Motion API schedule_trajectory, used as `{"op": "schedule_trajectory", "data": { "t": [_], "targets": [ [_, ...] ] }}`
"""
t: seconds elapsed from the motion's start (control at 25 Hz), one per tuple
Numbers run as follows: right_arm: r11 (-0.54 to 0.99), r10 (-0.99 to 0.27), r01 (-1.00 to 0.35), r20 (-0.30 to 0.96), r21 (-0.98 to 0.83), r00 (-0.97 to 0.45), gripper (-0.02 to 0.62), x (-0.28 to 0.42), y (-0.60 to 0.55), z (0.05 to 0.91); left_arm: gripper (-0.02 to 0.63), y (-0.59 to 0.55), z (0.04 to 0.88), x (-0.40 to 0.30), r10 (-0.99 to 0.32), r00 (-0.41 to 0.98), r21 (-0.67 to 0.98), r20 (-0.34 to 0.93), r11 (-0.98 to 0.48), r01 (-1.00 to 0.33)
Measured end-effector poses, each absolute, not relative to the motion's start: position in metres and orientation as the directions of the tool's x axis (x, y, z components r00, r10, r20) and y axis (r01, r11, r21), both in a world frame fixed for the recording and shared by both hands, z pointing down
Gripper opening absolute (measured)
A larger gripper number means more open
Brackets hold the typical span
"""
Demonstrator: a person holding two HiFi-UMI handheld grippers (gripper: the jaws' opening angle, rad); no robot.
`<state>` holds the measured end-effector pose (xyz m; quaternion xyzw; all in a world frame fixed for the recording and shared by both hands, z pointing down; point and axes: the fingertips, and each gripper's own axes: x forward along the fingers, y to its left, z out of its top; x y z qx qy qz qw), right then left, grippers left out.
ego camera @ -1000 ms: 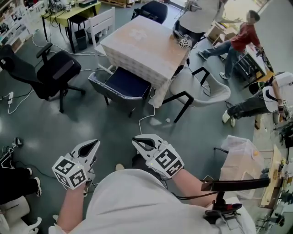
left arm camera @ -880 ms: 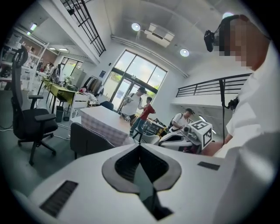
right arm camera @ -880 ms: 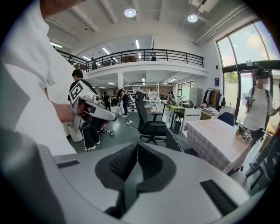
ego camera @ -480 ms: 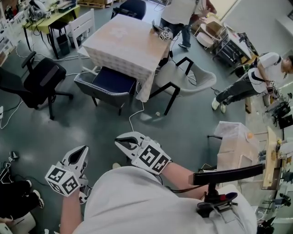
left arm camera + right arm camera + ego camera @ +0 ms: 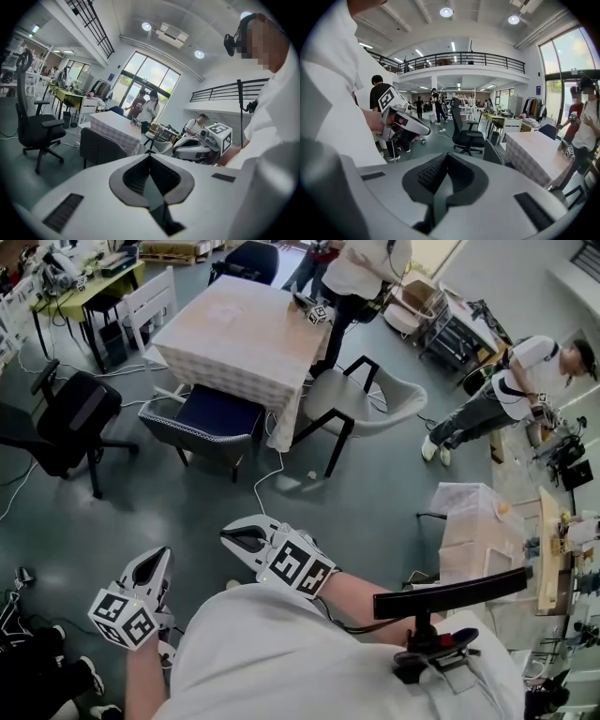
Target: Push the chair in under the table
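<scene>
Presently, from the left: a black office chair [image 5: 70, 413] stands well apart from the bench. The left tongs [image 5: 156, 559] are pressed together on nothing, held low by the person's body, well apart from any seat. The blue-seated chair [image 5: 217, 411] stands at the near side of the cloth-covered bench [image 5: 225, 329], its front under the hem, with most of the seat and the patterned backrest out on the floor. The right tongs [image 5: 231, 536] are likewise pressed together and empty. A pale shell chair [image 5: 370, 399] stands turned out at the bench's right corner; which of the two the task means cannot be settled. Judgement: this fits a walk-up to a chair, or a stepping back from one set partway in. Any push would go best with closed tips against the top of the backrest, driven square to the bench edge, minding the white cable [image 5: 269, 470] beside the legs
</scene>
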<state>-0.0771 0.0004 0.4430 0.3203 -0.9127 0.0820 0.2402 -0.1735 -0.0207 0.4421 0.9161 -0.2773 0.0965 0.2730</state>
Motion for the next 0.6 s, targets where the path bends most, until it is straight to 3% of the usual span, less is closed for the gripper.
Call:
{"op": "schedule_trajectory", "data": {
  "t": [0.6],
  "targets": [
    [0.756, -0.557, -0.655, 0.503, -0.024, -0.661, 0.015, -0.059, 0.012, 0.457, 0.012, -0.017, 0.463, -0.156, -0.407, 0.84, 0.469, 0.36, -0.699, -0.54]
  ]
}}
